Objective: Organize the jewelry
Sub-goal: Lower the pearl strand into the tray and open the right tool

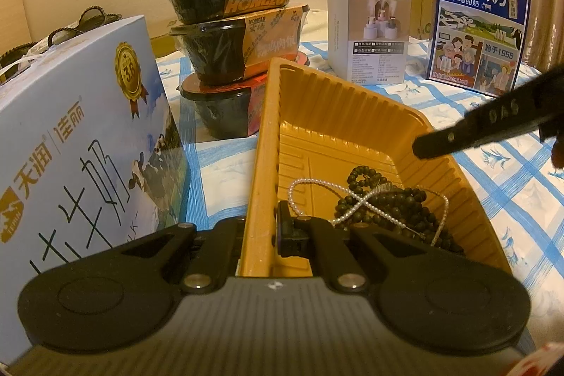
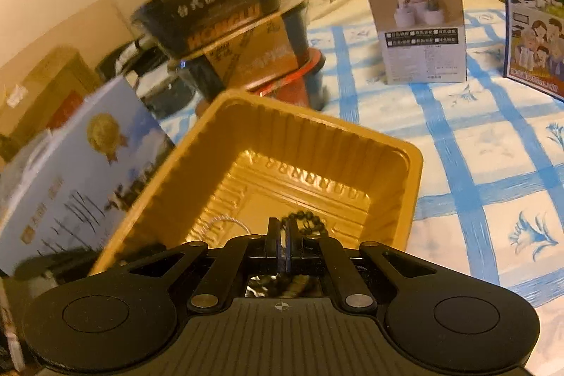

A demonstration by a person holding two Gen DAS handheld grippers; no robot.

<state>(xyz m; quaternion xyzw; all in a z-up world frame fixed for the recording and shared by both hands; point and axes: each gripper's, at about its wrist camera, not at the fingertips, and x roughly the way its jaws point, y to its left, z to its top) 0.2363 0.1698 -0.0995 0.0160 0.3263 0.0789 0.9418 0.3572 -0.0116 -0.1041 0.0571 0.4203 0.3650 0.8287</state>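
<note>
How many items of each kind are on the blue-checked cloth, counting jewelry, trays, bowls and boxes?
Jewelry strands: 2, a pearl strand and dark bead strand, both in the tray
Gold tray: 1
Stacked meal bowls: 3
Milk cartons: 2
Small white box: 1
Total: 9
</note>
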